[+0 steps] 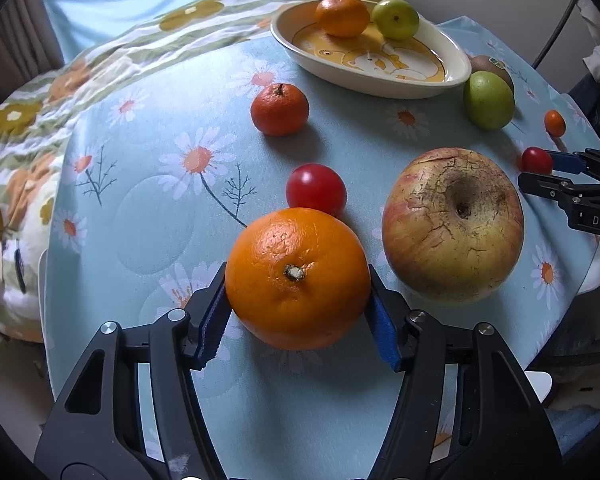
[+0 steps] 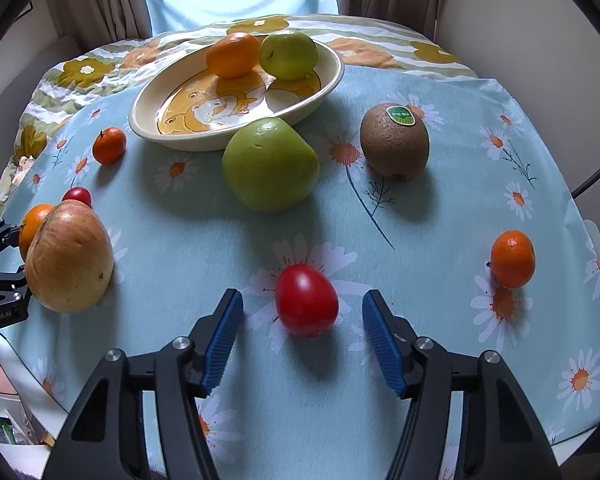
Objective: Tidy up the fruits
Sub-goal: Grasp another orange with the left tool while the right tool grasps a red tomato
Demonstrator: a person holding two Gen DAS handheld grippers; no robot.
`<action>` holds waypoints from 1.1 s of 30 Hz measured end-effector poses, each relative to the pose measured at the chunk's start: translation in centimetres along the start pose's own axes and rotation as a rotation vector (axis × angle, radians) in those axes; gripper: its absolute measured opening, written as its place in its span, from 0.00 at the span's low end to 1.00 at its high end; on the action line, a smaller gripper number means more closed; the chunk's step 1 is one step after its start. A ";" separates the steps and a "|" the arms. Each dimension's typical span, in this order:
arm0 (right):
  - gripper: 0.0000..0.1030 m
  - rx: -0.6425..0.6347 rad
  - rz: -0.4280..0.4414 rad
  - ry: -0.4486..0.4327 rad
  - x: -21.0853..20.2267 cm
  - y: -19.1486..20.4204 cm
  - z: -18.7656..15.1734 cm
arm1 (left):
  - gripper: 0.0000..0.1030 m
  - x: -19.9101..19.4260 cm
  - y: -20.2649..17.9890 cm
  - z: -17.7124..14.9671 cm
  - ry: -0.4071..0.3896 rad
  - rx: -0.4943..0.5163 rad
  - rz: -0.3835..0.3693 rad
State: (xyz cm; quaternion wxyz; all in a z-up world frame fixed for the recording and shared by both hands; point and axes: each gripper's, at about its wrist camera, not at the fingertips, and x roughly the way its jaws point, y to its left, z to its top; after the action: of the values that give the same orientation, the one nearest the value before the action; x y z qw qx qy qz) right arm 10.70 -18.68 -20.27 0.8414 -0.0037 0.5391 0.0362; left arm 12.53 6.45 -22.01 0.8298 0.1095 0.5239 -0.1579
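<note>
Left wrist view: left gripper point(image 1: 298, 312) clamped on a large orange point(image 1: 298, 278), pads at its widest girth, fruit resting on the table point(image 1: 148, 240). Judged firm, fairly heavy, pebbled rind giving good purchase. A cracked apple point(image 1: 454, 226) sits just beside it at 3 o'clock. Right wrist view: right gripper point(image 2: 302, 334) stands half-open around a cherry tomato point(image 2: 306, 300), pads clear on both sides. Judged light, smooth, easily bruised; hold gently across the middle. An oval dish point(image 2: 164, 128) lies at 12 o'clock.
</note>
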 end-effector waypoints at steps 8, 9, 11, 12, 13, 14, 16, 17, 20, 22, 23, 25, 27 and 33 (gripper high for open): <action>0.48 -0.022 -0.002 -0.013 0.3 0.4 0.3 | 0.64 -0.5 0.1 -0.9 -0.004 -0.013 0.002; 0.44 -0.025 -0.003 -0.016 0.3 0.5 0.3 | 0.64 -0.5 0.1 -1.0 -0.005 -0.016 0.002; 0.35 -0.032 -0.008 -0.023 0.2 0.6 0.4 | 0.63 -0.7 0.1 -1.3 -0.006 -0.022 0.003; 0.32 -0.035 -0.014 -0.026 0.2 0.7 0.4 | 0.63 -0.8 0.1 -1.5 -0.007 -0.026 0.003; 0.31 -0.035 -0.017 -0.029 0.2 0.7 0.4 | 0.63 -0.9 0.2 -1.7 -0.007 -0.030 0.002; 0.28 -0.035 -0.020 -0.033 0.1 0.7 0.4 | 0.63 -1.0 0.2 -1.8 -0.006 -0.034 0.000; 0.25 -0.035 -0.015 -0.039 -0.1 0.8 0.4 | 0.63 -1.2 0.3 -2.0 -0.006 -0.039 0.000; 0.25 -0.038 -0.013 -0.042 -0.2 0.8 0.5 | 0.63 -1.3 0.3 -2.1 -0.008 -0.039 0.002; 0.25 -0.051 -0.010 -0.049 -0.5 1.0 0.4 | 0.63 -1.7 0.4 -2.4 -0.014 -0.043 0.005; 0.25 -0.050 -0.004 -0.052 -0.6 1.0 0.3 | 0.63 -2.0 0.4 -2.4 -0.020 -0.048 0.006; 0.25 -0.047 0.001 -0.056 -0.7 1.0 0.3 | 0.63 -2.2 0.5 -2.5 -0.023 -0.051 0.006; 0.25 -0.044 0.007 -0.065 -1.0 1.0 0.3 | 0.63 -2.6 0.5 -2.4 -0.030 -0.060 0.004; 0.25 -0.045 0.007 -0.076 -1.5 1.1 0.3 | 0.63 -3.0 0.6 -2.4 -0.039 -0.066 0.003; 0.25 -0.045 0.015 -0.100 -3.2 1.3 0.6 | 0.63 -4.8 0.7 -1.7 -0.066 -0.078 -0.001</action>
State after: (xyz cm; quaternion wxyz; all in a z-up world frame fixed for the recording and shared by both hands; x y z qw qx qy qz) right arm 9.79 -17.52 -17.04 0.8668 -0.0167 0.4953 0.0546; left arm 9.48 8.40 -18.36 0.8502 0.0716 0.5020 -0.1413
